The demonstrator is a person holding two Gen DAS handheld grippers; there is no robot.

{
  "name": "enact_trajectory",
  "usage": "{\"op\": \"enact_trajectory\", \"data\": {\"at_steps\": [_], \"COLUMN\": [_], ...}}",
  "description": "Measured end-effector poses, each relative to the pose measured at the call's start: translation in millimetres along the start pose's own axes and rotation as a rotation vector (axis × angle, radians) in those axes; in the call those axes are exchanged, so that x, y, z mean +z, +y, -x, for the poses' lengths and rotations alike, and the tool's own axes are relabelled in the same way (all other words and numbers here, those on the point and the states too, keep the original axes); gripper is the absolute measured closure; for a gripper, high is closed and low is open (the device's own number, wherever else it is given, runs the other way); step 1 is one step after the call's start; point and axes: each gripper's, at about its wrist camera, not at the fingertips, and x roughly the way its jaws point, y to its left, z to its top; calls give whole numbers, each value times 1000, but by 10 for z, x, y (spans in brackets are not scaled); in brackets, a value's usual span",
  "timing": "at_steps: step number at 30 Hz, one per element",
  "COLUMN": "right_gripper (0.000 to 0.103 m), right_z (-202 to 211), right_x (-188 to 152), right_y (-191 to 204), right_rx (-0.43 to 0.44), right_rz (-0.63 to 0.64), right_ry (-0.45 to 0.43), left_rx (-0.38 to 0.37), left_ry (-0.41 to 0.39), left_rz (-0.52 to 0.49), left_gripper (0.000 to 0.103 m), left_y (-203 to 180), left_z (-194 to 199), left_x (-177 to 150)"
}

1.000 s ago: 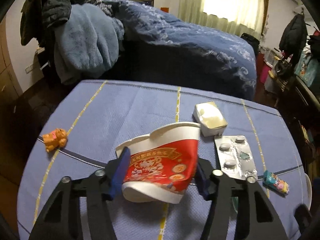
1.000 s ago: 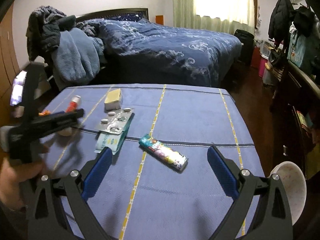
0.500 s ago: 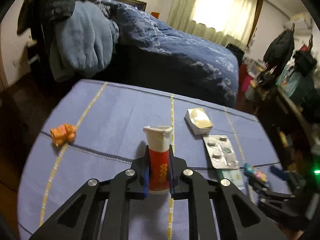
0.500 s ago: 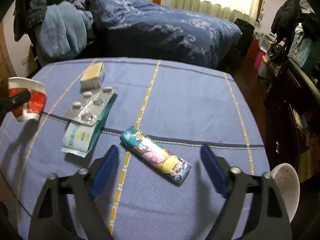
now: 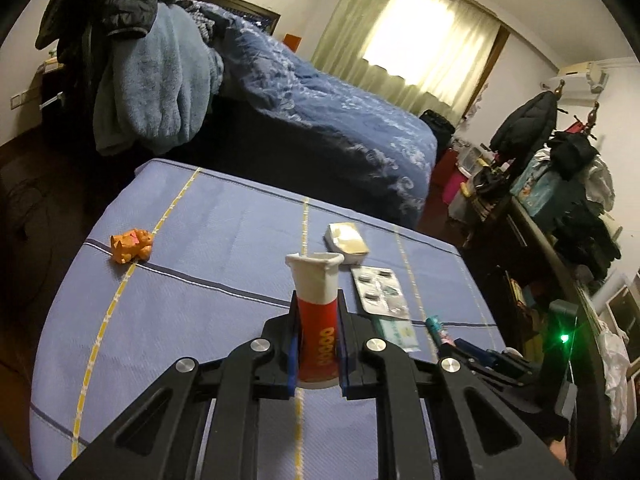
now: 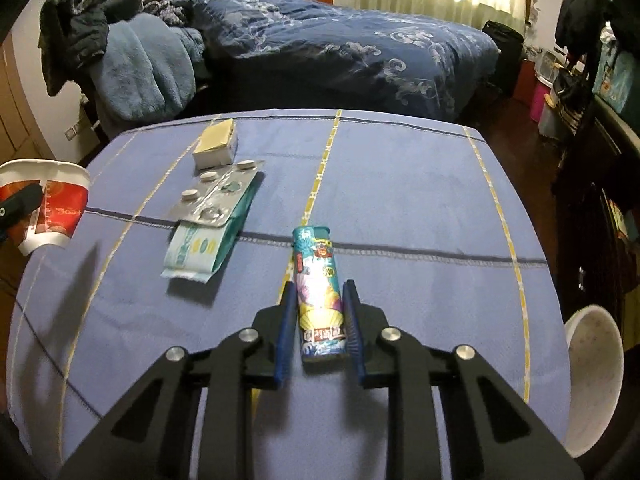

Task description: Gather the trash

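My left gripper (image 5: 318, 300) is shut on a red and white paper cup (image 5: 316, 304), squashed flat between the jaws and held above the blue tablecloth (image 5: 208, 240). The cup also shows at the left edge of the right wrist view (image 6: 48, 204). My right gripper (image 6: 319, 288) has closed around a colourful lighter (image 6: 319, 292) that lies on the cloth; the jaws sit against its sides.
A pill blister (image 6: 214, 200) lies on a teal tissue pack (image 6: 208, 240), with a small white box (image 6: 216, 146) behind. An orange toy (image 5: 131, 245) sits at the table's left. A white bin (image 6: 592, 376) stands beside the table at right. A bed lies beyond.
The left gripper shut on the cup, crushed it flat and lifted it. The right gripper moved to the lighter and closed around it from wide open.
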Motion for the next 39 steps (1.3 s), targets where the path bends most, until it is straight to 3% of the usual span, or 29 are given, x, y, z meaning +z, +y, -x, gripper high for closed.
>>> {"op": "enact_trajectory", "data": {"at_steps": [9,11,25,39], "right_gripper": [82,90,91,93], "right_z": [549,681,1317,1751], "right_x": [-316,-404,-706,-868], "right_y": [-226,-295,-723,-1054], "right_rx": [38,50,89,70], "right_rz": [-92,-117,-230,-267], "right_ry": [-73,-89,-179,-258], "left_rx": [-68,-83,-173,-254], "left_ry": [-10,-4,30,44], "left_rz": [-40,-51,-154,-255], "left_gripper": [88,88,88,88], "left_y": [-330,-412,-1080,-1648], "left_z": [230,245,276,316], "left_x": [-148,-185,-410,-506]}}
